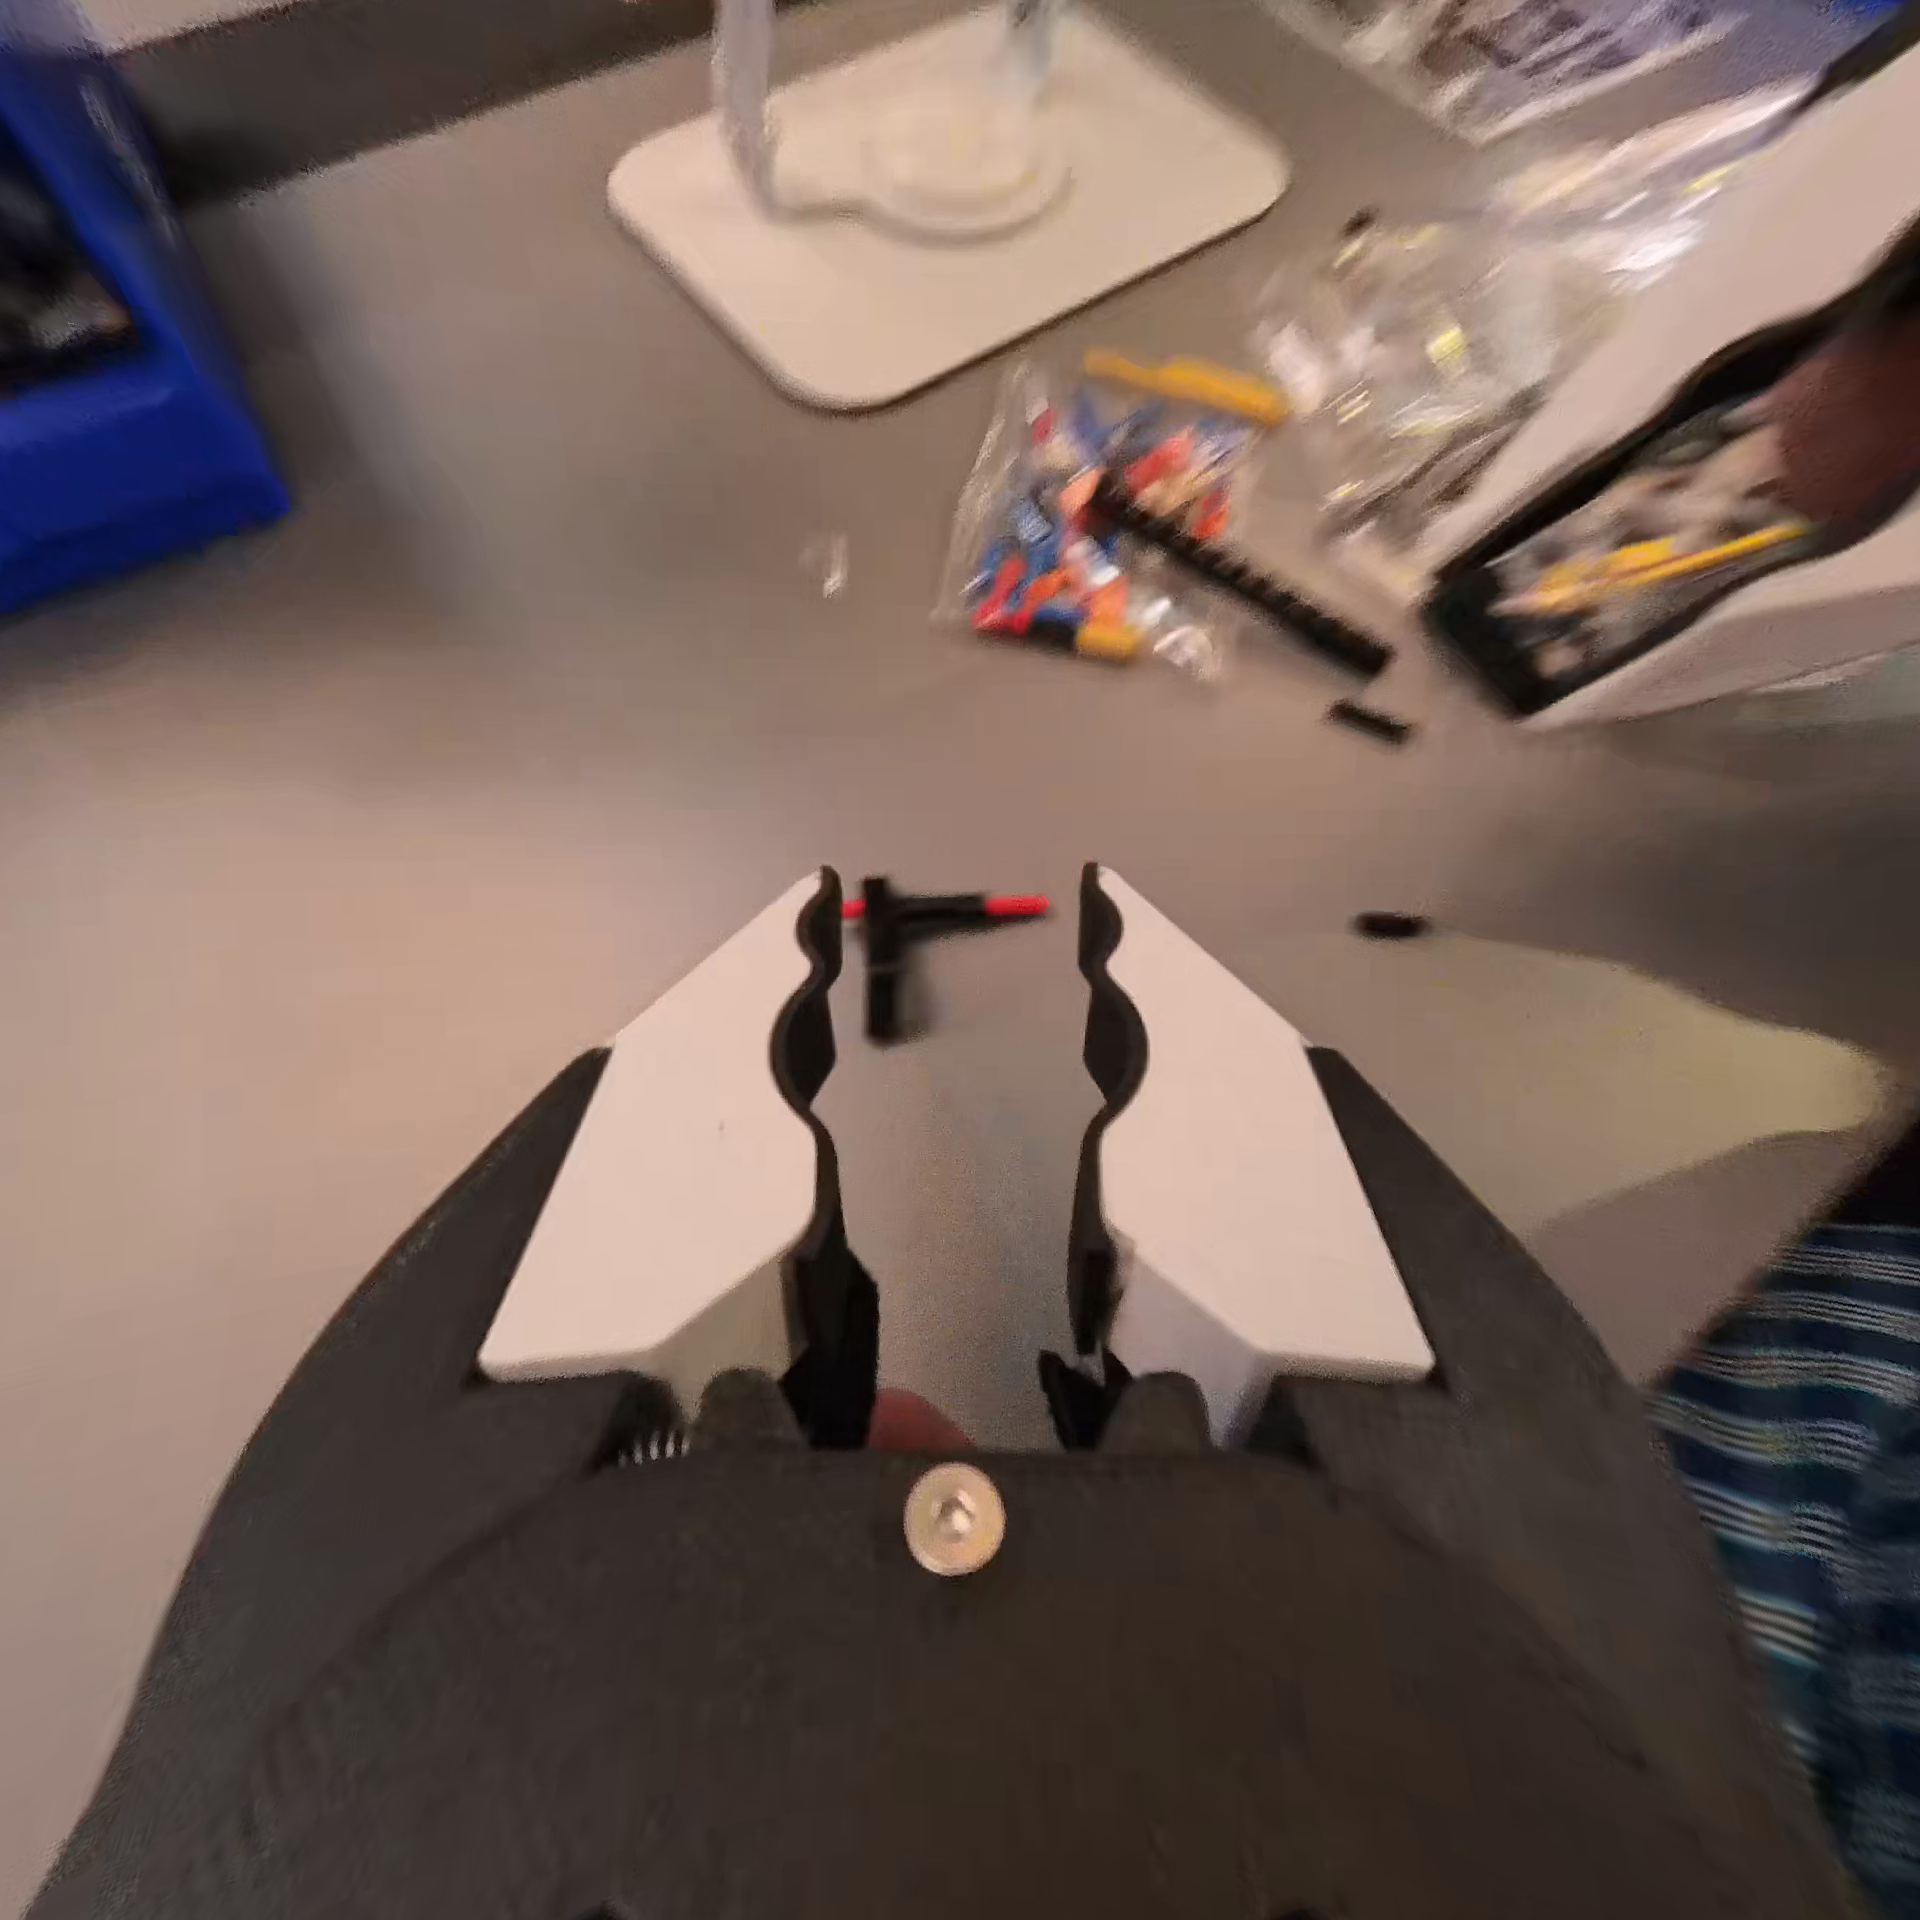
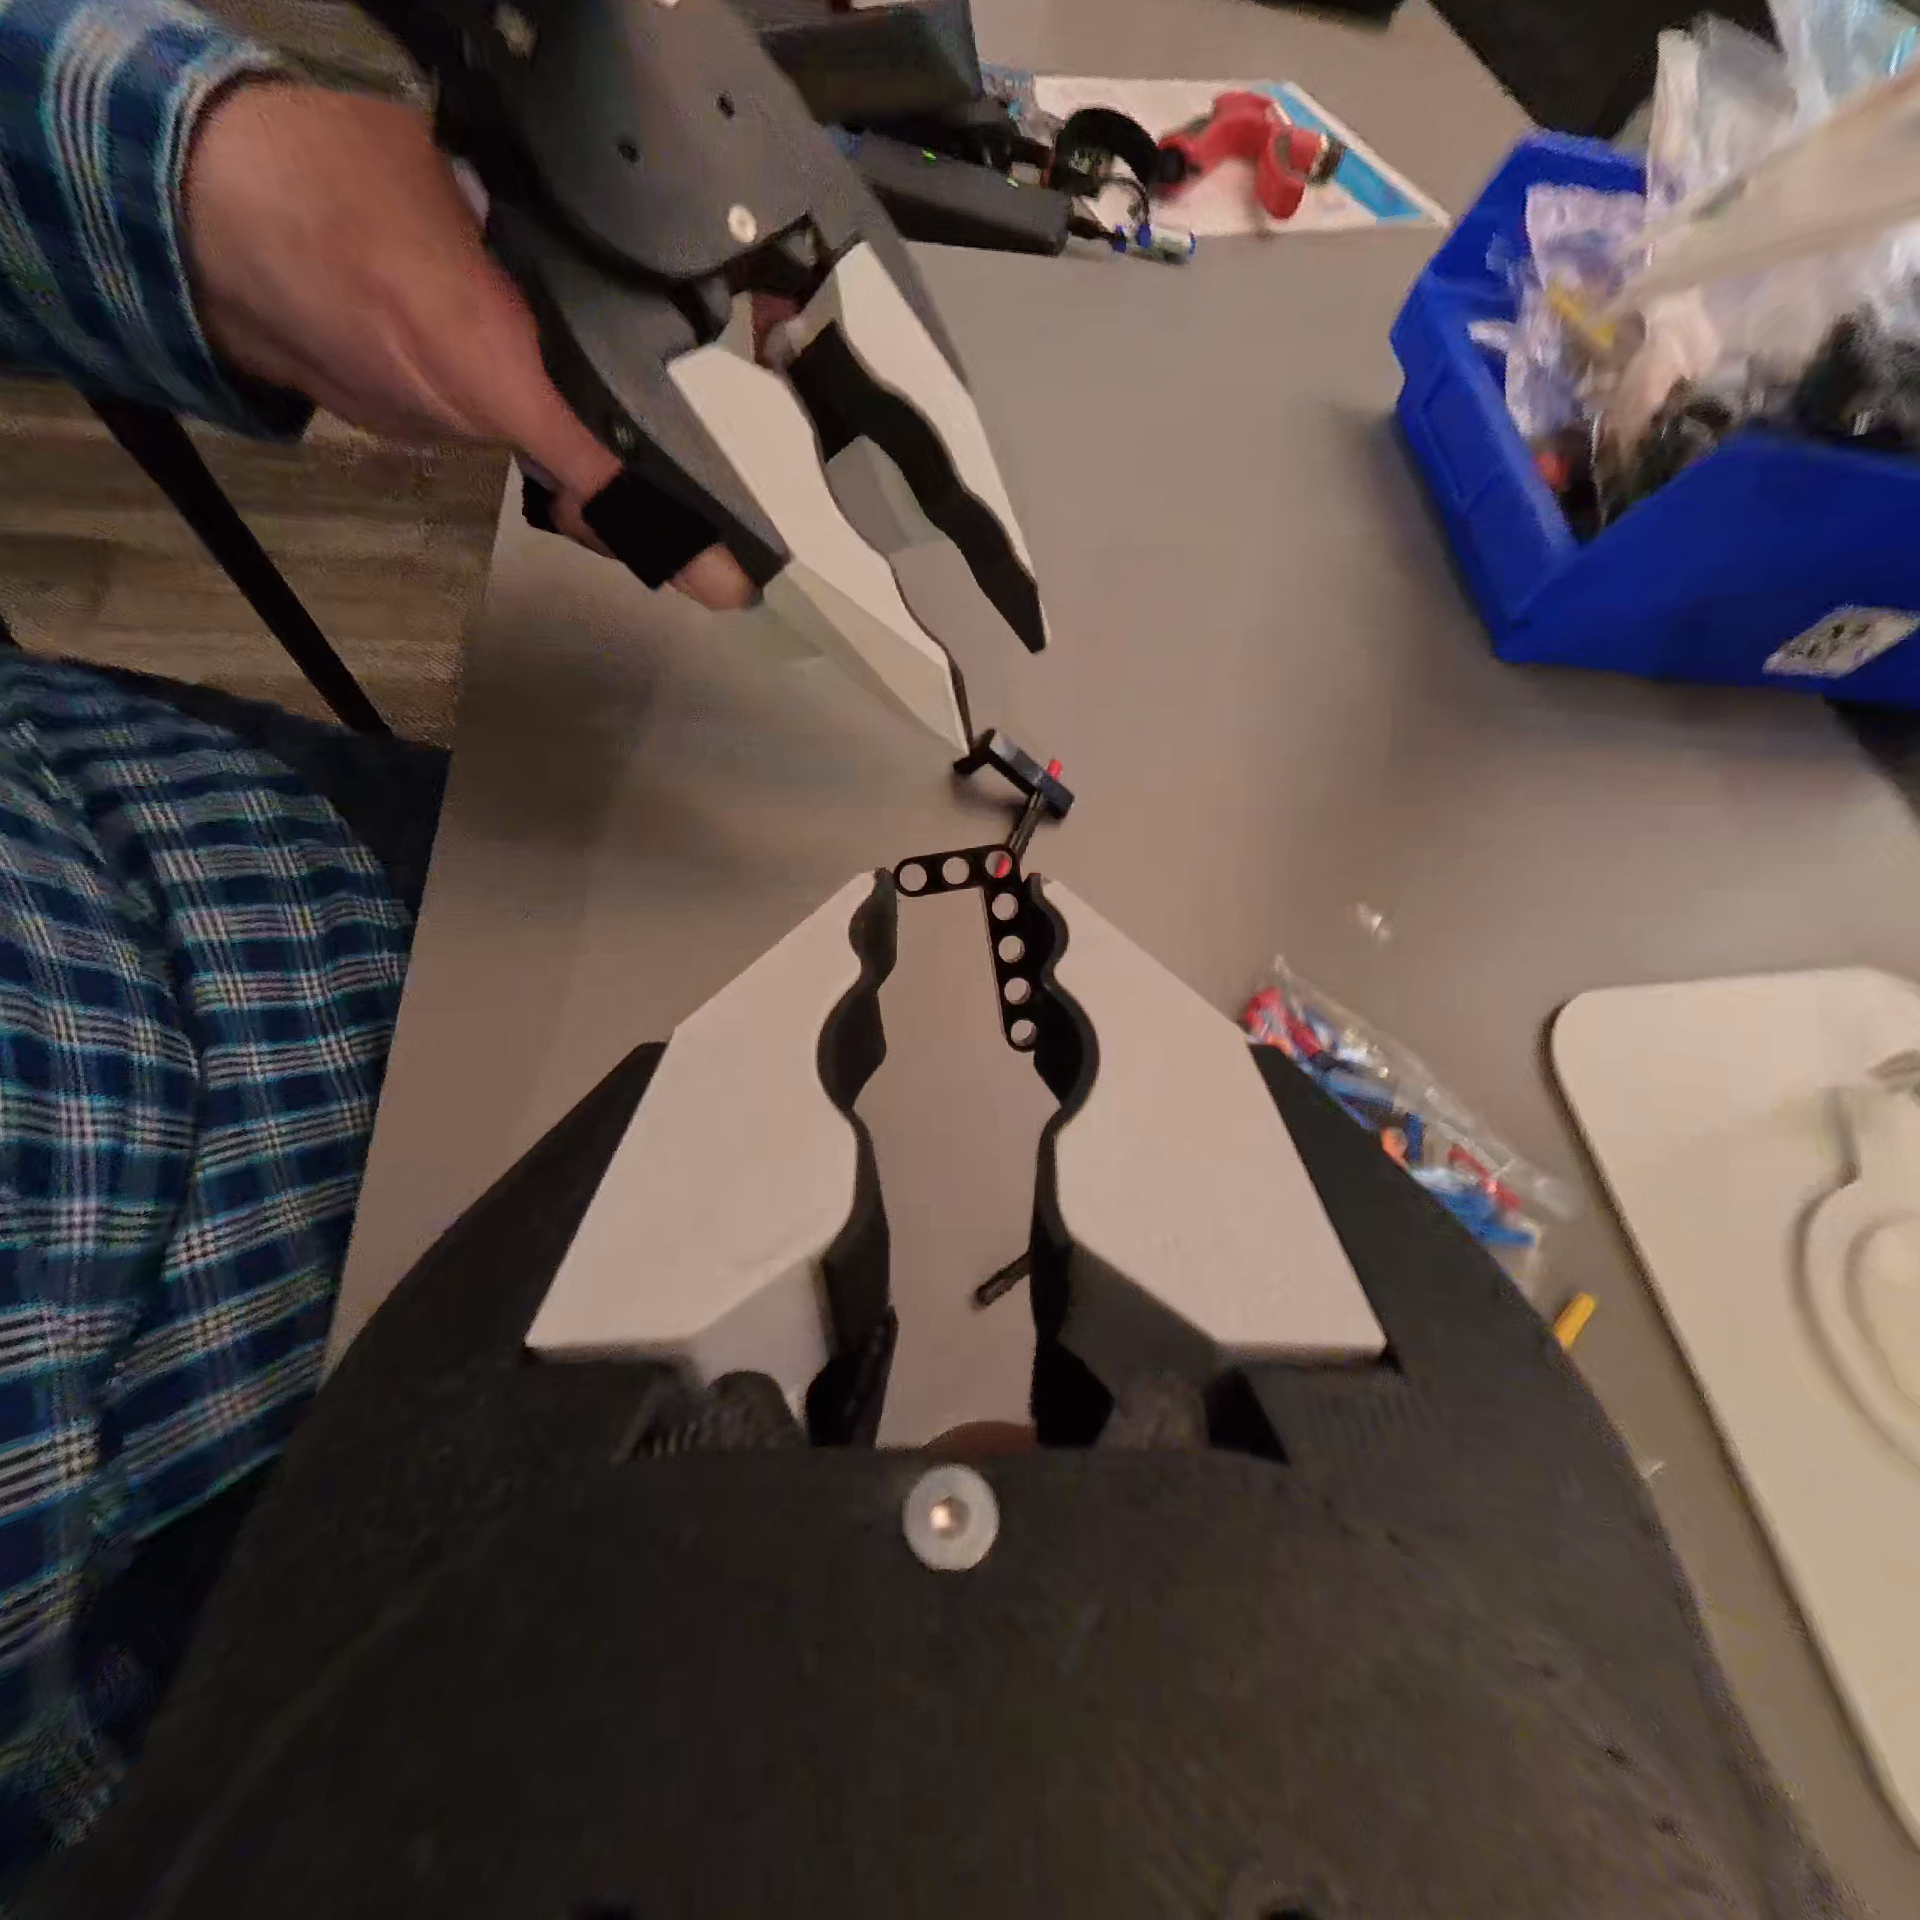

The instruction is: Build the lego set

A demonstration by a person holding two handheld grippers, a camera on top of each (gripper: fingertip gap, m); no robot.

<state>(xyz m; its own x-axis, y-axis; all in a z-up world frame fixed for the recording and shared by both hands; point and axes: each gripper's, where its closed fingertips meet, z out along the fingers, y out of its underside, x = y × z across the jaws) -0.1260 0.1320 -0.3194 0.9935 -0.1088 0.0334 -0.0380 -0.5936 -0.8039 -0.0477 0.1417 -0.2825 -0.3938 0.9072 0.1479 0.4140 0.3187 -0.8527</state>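
While the left gripper (image 1: 954, 883) was held low over the grey table (image 1: 468, 790), its two fingers were spread apart and nothing was clasped between them. Between its tips, toward twelve o'clock in the left wrist view, a small black lego assembly with red pin ends (image 1: 914, 935) was seen on the table, close by the left finger and clear of the right one. A tiny black piece (image 1: 1387, 923) lay apart at about three o'clock of it. Farther off, toward one o'clock, a clear bag of coloured pieces (image 1: 1101, 520) was found with a long black toothed beam (image 1: 1236, 566) lying across it, and a white base plate (image 1: 935, 229) stood at twelve o'clock. A blue bin (image 1: 94, 395) sat at ten o'clock, blurred. In the right wrist view, the right gripper (image 2: 961, 881) was seen only partly closed, with a black L-shaped beam with holes (image 2: 997, 935) lying against the inner face of its right finger (image 2: 1143, 1143); whether the beam was truly gripped could not be told, as the left finger stood clear of its long arm. A thin black axle ran from the beam's corner toward twelve o'clock, where the small assembly (image 2: 1023, 774) was met by the tip of the left gripper (image 2: 997, 696). That gripper was held by a hand (image 2: 364, 281) in a plaid sleeve at eleven o'clock.
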